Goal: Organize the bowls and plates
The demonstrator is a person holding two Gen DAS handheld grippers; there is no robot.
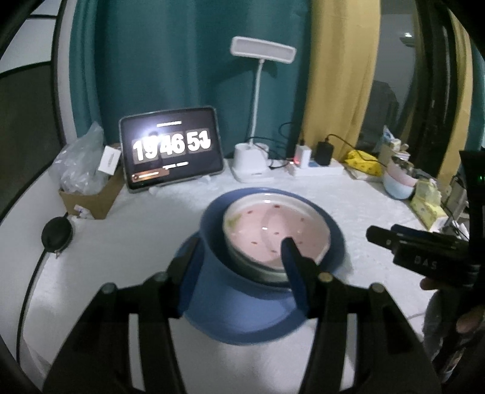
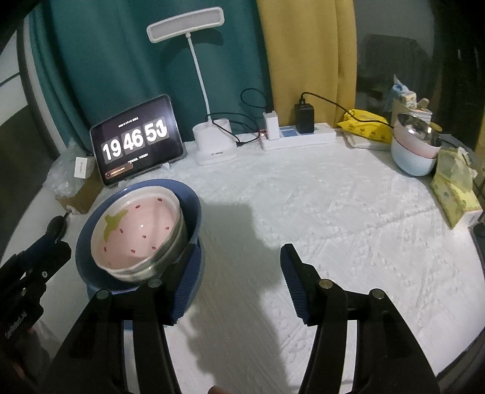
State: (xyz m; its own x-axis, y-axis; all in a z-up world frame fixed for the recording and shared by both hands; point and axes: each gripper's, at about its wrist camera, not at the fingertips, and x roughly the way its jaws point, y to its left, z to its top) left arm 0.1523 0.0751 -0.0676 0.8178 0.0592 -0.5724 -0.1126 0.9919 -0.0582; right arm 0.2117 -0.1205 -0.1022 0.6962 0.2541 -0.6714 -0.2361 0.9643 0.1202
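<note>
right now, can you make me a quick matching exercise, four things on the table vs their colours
Things:
1. strawberry dish
2. big bowl
3. desk lamp
4. wipes pack

Colours:
a. white
b. yellow
c. pink with red dots
d. blue

Pairs: 1-c, 2-d, 3-a, 4-b

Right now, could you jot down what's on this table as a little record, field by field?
Surface: white textured table cover
Main stack: pink strawberry dish inside a metal bowl, inside a blue bowl
Left gripper: open, fingers straddling the stack's near rim, one inside the pink dish
Right gripper: open, holding nothing, beside the stack
Other dishes: stacked bowls at far right
Back row: clock tablet, desk lamp, power strip
</note>
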